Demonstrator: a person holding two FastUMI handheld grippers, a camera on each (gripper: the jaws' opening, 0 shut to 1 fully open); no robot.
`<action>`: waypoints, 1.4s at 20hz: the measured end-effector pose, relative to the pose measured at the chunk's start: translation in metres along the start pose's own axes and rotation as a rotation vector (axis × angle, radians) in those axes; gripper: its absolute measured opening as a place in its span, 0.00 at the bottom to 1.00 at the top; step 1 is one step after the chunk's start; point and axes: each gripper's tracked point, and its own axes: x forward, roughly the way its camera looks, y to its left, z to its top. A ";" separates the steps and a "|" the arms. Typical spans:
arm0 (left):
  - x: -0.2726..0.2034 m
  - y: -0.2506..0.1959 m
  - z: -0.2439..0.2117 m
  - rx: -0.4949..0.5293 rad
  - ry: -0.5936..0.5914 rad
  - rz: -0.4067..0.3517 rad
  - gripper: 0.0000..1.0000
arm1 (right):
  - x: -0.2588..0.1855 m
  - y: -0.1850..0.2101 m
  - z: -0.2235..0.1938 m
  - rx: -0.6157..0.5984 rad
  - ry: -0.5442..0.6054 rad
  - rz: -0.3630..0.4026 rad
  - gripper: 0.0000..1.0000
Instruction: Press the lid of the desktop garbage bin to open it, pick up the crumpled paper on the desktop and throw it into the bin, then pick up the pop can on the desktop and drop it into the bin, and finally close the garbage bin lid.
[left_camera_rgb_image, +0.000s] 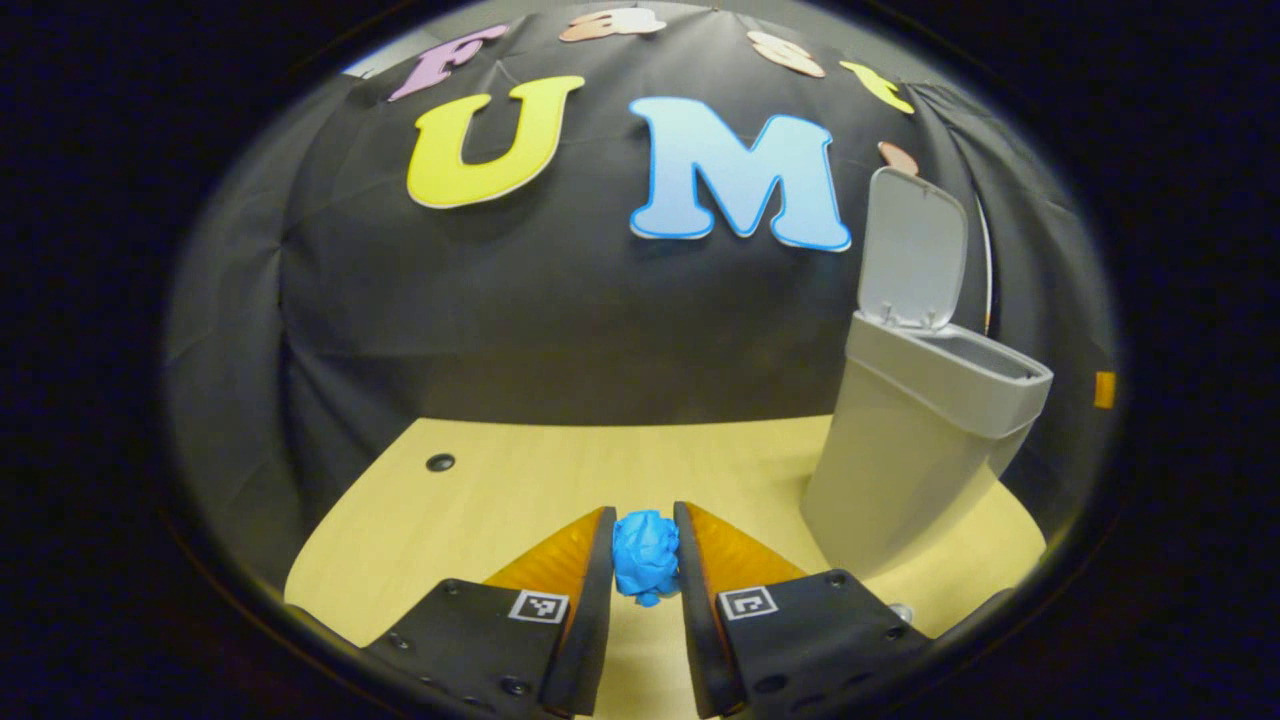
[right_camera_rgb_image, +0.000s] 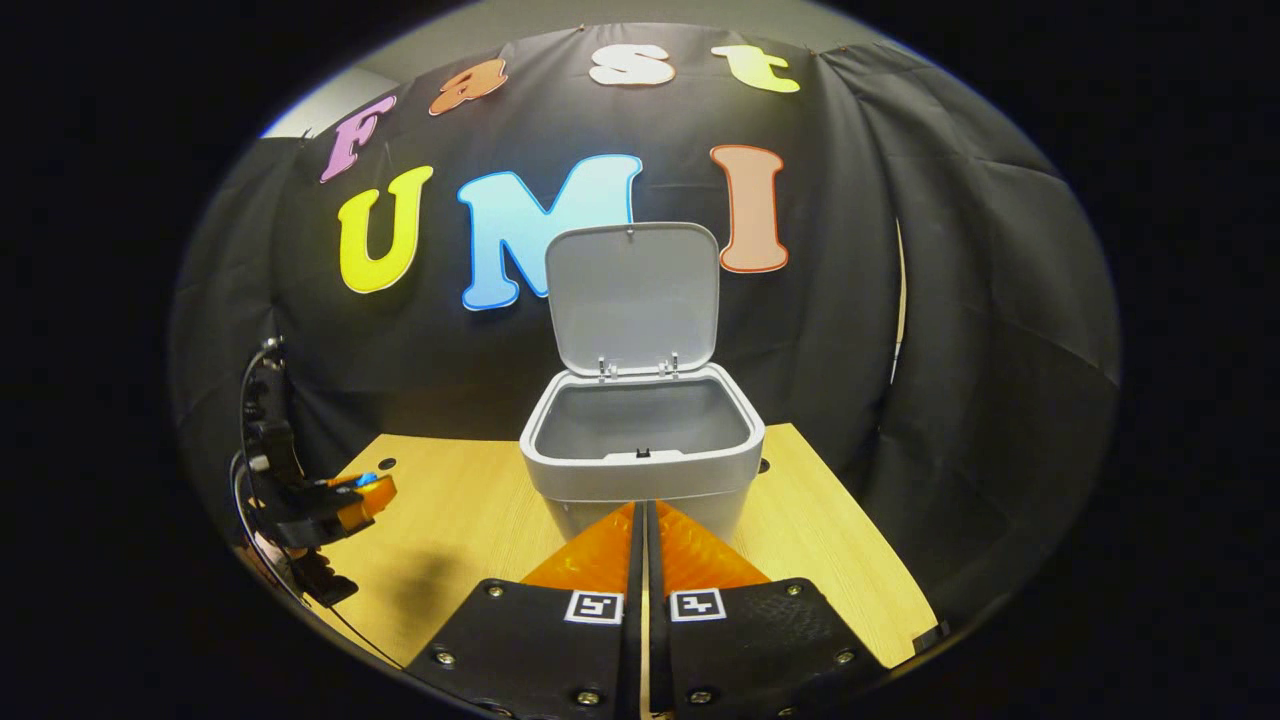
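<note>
A crumpled ball of blue paper is pinched between both fingers of my left gripper, which holds it above the wooden desktop. To its right stands the grey garbage bin with its lid flipped up. In the right gripper view the bin sits straight ahead, open and hollow inside, its lid upright behind. My right gripper is shut with nothing between its fingers, low in front of the bin. At far left the left gripper hangs over the desk, a bit of blue paper showing in it.
A black cloth wall closes off the back and both sides of the desk. A small dark hole sits in the desktop at the back left. The desk's right edge runs close past the bin.
</note>
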 end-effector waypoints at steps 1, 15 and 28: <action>0.001 -0.016 0.012 0.007 -0.022 -0.028 0.43 | -0.001 -0.002 -0.003 0.007 0.000 -0.003 0.03; 0.015 -0.197 0.114 0.128 -0.201 -0.312 0.42 | -0.018 -0.057 -0.018 0.084 0.005 -0.105 0.03; 0.032 -0.261 0.110 0.189 -0.198 -0.402 0.68 | -0.027 -0.093 -0.022 0.119 0.011 -0.167 0.03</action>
